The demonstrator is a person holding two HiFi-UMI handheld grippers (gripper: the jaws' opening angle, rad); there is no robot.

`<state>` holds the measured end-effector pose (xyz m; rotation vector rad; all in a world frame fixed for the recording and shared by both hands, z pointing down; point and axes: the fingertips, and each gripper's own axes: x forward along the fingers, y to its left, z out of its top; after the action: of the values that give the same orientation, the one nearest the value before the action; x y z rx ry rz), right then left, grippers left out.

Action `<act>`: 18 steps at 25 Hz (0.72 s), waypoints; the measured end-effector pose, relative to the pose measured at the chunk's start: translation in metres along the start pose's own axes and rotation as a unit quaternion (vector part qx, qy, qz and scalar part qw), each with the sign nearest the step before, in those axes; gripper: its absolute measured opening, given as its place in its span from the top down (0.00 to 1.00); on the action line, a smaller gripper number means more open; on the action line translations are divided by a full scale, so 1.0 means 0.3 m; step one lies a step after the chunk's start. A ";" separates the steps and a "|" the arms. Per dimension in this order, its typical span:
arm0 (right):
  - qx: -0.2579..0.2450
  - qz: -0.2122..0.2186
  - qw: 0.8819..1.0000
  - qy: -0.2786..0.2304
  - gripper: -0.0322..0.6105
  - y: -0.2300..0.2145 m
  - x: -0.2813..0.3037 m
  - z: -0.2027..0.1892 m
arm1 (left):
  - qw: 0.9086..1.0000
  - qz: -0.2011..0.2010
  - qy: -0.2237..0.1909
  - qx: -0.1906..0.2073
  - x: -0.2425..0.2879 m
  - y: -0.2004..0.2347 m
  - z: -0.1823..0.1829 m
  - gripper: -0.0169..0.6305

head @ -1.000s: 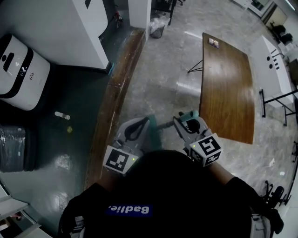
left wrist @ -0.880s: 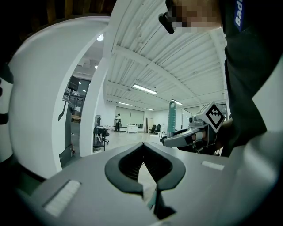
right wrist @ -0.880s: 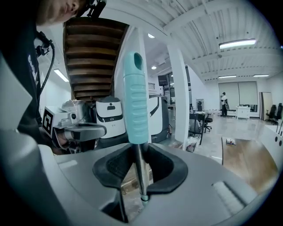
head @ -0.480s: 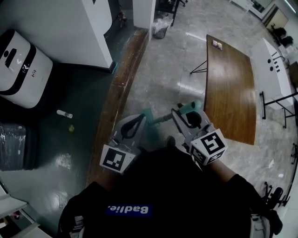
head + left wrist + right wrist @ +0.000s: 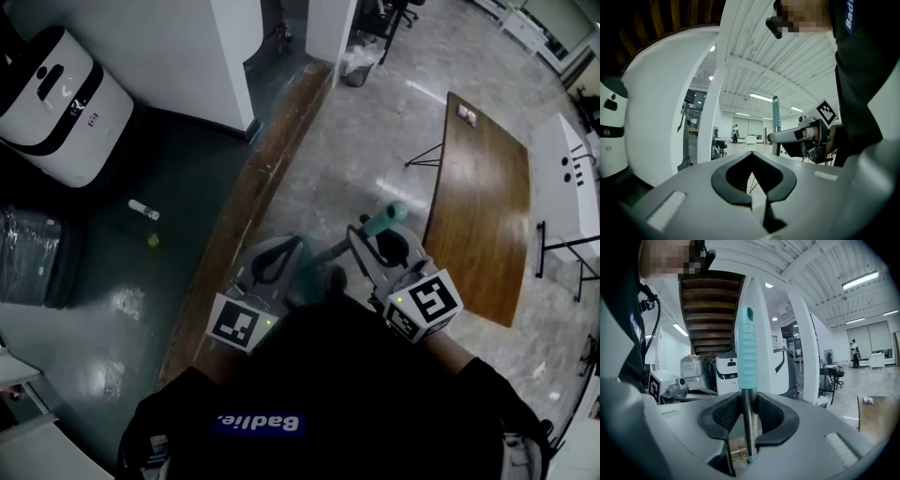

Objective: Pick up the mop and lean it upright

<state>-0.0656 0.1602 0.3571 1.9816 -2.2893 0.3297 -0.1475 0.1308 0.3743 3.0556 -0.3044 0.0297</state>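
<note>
The mop's teal ribbed handle (image 5: 746,345) stands upright above my right gripper (image 5: 748,414), which is shut on the bare metal shaft (image 5: 749,427) just below it. From the head view the handle (image 5: 385,220) pokes out past the right gripper (image 5: 375,246), and the shaft (image 5: 336,249) runs down and left towards the floor. The mop head is hidden. My left gripper (image 5: 284,251) hangs beside the shaft, apart from it. Its jaws (image 5: 752,174) are shut with nothing between them. Its own view shows the handle (image 5: 776,119) and the right gripper (image 5: 811,137) off to the right.
A long wooden table (image 5: 480,211) stands to the right, with a white table (image 5: 570,183) beyond it. A wooden strip (image 5: 239,220) divides the marble floor from dark flooring. On the left are a white machine (image 5: 56,70), a wrapped black bin (image 5: 33,258) and a small bottle (image 5: 143,209).
The head has turned, so the room has slid right in view. The right gripper still holds the mop, now slightly higher in the picture. The left gripper has kept its place beside it.
</note>
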 end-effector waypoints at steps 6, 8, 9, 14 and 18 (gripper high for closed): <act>-0.006 0.053 0.999 -0.006 0.79 -0.039 0.040 0.042 | 0.999 0.041 0.002 0.004 0.061 0.032 0.024 0.95; -0.006 0.068 0.998 -0.011 0.79 -0.063 0.051 0.057 | 0.999 0.052 0.004 0.008 0.093 0.040 0.032 0.95; -0.005 0.076 0.997 -0.012 0.79 -0.076 0.058 0.064 | 0.998 0.057 0.005 0.011 0.110 0.044 0.037 0.95; -0.001 0.104 0.994 -0.027 0.79 -0.174 0.099 0.107 | 0.996 0.082 0.015 0.017 0.215 0.067 0.055 0.95; -0.009 0.118 0.992 -0.046 0.78 -0.284 0.129 0.140 | 0.995 0.097 0.025 0.025 0.317 0.086 0.068 0.95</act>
<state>0.0155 0.1020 0.3331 1.7543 -2.5819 0.2387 -0.0590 0.0855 0.3583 3.0570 -0.6033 0.1253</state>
